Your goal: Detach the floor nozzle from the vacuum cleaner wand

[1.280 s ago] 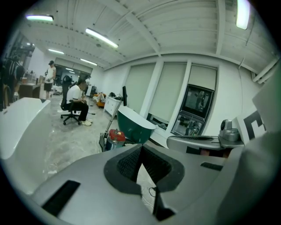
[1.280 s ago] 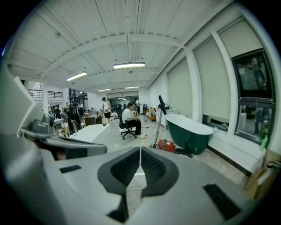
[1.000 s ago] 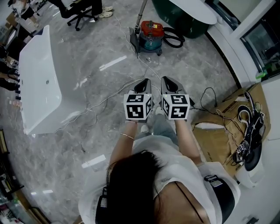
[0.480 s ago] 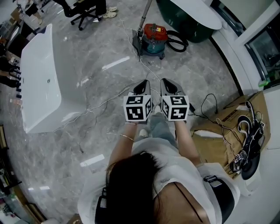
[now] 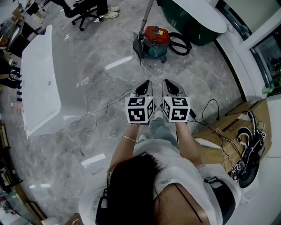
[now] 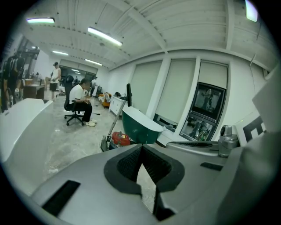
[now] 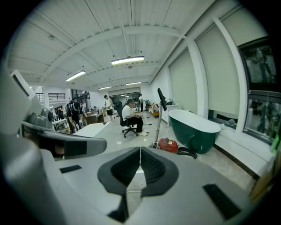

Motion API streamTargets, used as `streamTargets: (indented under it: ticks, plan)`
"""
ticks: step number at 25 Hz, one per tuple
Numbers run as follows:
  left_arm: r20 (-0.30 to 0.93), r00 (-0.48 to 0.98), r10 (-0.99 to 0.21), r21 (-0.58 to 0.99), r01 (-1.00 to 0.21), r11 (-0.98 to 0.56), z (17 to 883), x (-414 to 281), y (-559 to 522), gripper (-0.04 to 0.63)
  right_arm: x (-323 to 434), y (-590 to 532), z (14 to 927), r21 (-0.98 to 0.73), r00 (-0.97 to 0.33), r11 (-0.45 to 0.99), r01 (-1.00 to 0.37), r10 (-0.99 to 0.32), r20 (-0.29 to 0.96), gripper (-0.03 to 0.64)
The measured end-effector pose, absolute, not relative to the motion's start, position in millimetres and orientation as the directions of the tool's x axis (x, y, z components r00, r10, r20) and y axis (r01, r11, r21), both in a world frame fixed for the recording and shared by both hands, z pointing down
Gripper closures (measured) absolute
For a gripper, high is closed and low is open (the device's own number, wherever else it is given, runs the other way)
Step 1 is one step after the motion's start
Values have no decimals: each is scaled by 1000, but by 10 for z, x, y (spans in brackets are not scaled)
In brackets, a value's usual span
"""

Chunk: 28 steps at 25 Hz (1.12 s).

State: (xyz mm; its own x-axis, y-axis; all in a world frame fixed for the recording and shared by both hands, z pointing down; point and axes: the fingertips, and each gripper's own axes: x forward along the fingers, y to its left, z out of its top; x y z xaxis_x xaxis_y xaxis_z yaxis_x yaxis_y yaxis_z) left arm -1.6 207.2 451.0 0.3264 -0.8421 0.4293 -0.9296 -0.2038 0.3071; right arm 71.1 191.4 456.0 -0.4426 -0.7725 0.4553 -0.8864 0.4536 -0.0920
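Task not started. Left gripper (image 5: 144, 84) and right gripper (image 5: 169, 83), jaws shut and empty, are well short of the vacuum cleaner (image 5: 155, 39). The floor nozzle (image 5: 137, 45) appears still attached to the wand (image 5: 148, 13).

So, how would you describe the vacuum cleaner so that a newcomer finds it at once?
Look ahead of the person to the dark green bathtub on the marble floor. Beside it stands the vacuum cleaner, a small canister; only it has a red top and a black hose.

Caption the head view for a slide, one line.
Shut, empty left tongs and right tongs held side by side, pointing toward the red vacuum cleaner across the grey floor.
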Motion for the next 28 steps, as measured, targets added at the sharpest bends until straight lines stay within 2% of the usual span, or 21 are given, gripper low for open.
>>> streamTargets:
  ticks: [13,28]
  plan:
    - [469,265,-843,306,-944,-126,4616,37,1414,594,778,1170,4615,-101,-477,494,-864,-736,481,604]
    - [460,241,-855,234,-961,-145,4548,362,717,594,983,457,4535,-92,-511,532,-842,-728,457,604]
